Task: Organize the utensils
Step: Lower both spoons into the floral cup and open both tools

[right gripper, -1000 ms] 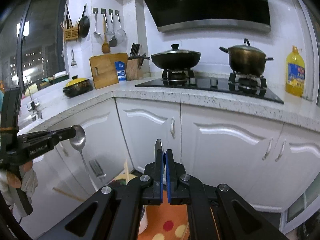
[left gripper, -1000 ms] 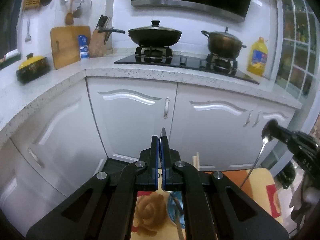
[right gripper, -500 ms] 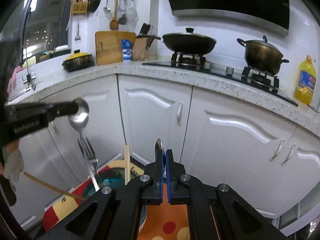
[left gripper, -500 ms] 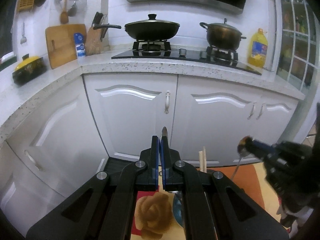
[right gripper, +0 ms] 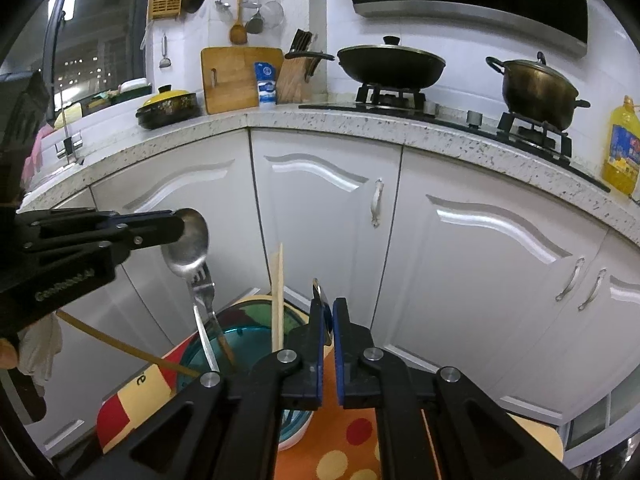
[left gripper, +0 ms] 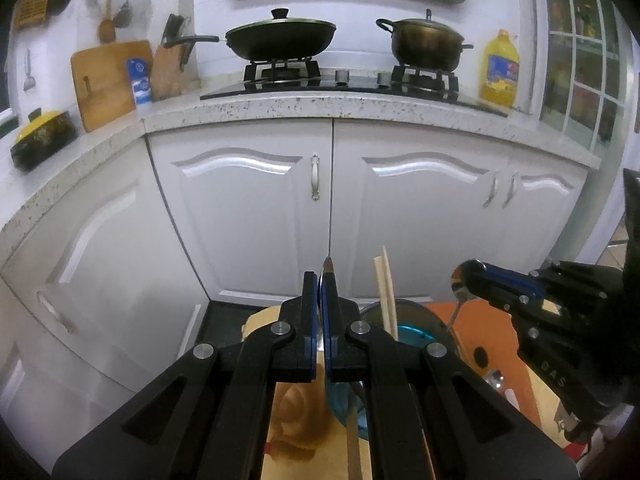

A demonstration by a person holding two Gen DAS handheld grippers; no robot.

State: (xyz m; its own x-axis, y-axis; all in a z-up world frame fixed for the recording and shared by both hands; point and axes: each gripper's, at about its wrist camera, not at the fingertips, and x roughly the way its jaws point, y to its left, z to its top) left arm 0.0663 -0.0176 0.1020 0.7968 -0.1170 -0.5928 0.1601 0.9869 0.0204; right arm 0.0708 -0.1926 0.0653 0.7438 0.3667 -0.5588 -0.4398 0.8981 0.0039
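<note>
Left gripper (left gripper: 321, 280): jaws pressed together on a spoon (right gripper: 188, 246), pinched at the bowl, handle hanging down. In the right wrist view this spoon's handle reaches into a teal holder (right gripper: 240, 344) on the floor mat (right gripper: 344, 432). A thin metal edge shows between the left pads (left gripper: 309, 300) in its own view.

Right gripper (right gripper: 328, 308): jaws nearly closed on a second spoon (left gripper: 460, 284), also gripped at the bowl, seen from the left wrist view at the right, handle angling down toward the holder rim. Only a sliver of metal shows at the pads in its own view.

In the holder: a fork (right gripper: 202, 280), tines up, just below the left-held spoon's bowl; pale chopsticks (right gripper: 277, 300) standing upright; a darker wooden stick (right gripper: 120, 346) leaning out to the left.

Mat is orange with red and yellow dots, lying on the floor before white cabinets (right gripper: 328, 216). Above: speckled countertop (left gripper: 360, 106), wok (left gripper: 280, 36) and pot (left gripper: 426, 42) on the stove, oil bottle (left gripper: 500, 68) at right, cutting board (left gripper: 106, 80) at left
</note>
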